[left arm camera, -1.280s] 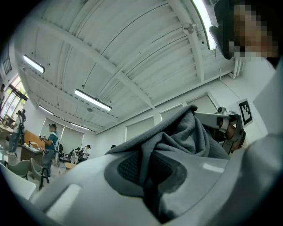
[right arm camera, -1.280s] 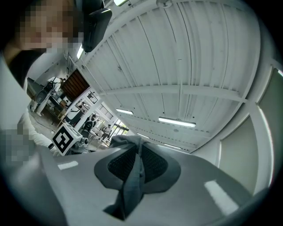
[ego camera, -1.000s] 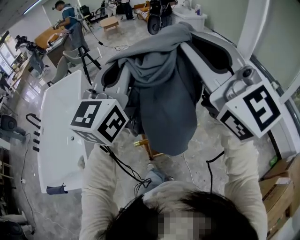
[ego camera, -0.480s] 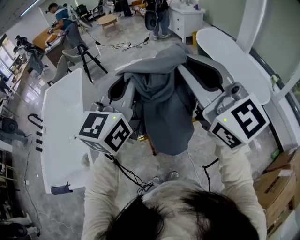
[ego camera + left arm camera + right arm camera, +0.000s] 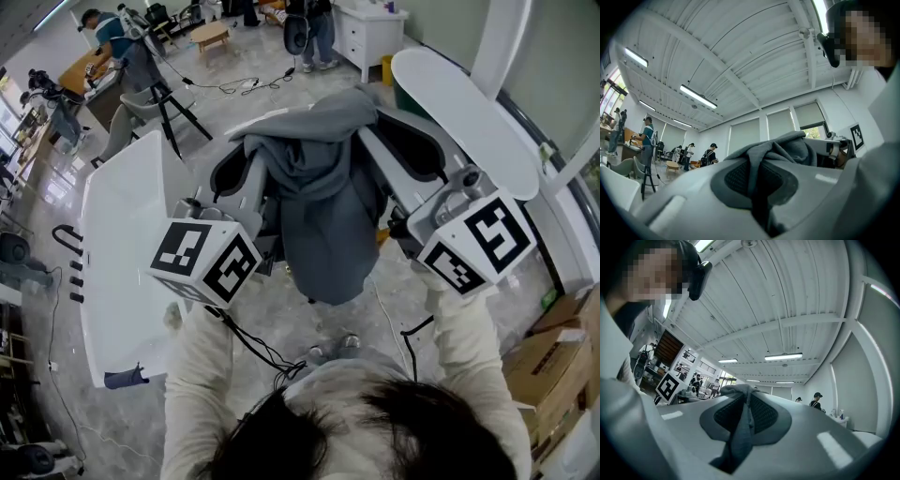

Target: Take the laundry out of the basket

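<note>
A grey hooded garment (image 5: 323, 220) hangs over the floor between my two raised grippers, its hood bunched at the top. My left gripper (image 5: 251, 167) is shut on the garment's left side, with cloth pinched between the dark pads (image 5: 740, 176). My right gripper (image 5: 382, 141) is shut on the right side, and a fold of the grey cloth (image 5: 739, 437) runs down between its jaws. Both grippers point up toward the ceiling. The grey garment (image 5: 790, 147) bulges above the left jaws. No basket shows in any view.
A long white table (image 5: 122, 244) stands to the left and a round white table (image 5: 469, 108) to the right. Cardboard boxes (image 5: 558, 361) sit at the lower right. A tripod (image 5: 173, 108) and people at work are farther back, with cables on the floor.
Both grippers keep their hold on the garment. The pair has drifted slightly lower in the picture, and the right marker cube has moved a little left.
</note>
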`<state>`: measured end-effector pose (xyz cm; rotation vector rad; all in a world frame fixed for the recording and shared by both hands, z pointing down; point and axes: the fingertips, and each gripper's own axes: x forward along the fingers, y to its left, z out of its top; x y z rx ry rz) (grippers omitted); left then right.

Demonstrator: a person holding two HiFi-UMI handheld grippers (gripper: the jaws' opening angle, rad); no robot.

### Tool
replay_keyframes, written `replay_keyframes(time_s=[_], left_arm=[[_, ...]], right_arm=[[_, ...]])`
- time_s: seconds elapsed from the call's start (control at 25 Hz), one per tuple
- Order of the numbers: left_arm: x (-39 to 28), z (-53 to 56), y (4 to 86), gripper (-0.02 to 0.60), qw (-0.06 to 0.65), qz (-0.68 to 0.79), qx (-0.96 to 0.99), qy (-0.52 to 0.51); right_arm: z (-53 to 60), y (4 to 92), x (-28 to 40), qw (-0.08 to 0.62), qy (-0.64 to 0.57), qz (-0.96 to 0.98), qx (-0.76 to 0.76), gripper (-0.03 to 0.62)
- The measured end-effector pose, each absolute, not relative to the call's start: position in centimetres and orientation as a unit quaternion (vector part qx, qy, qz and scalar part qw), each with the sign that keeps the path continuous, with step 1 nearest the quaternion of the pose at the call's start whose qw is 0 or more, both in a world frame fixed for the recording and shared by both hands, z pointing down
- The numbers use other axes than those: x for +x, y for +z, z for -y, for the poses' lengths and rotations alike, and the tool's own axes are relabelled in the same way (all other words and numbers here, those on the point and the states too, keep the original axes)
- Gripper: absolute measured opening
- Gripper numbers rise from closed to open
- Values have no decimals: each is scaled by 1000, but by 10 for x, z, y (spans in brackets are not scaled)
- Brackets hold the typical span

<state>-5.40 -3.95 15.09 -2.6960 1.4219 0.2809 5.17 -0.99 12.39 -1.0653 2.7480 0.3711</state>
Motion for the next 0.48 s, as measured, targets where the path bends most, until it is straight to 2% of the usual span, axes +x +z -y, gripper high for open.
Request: replay_keyframes(time_s=[0.48], left_arm=[[-68, 40, 144, 11, 38, -461, -881, 99]], right_arm=[[12, 120, 38, 81, 122, -921, -362, 69]])
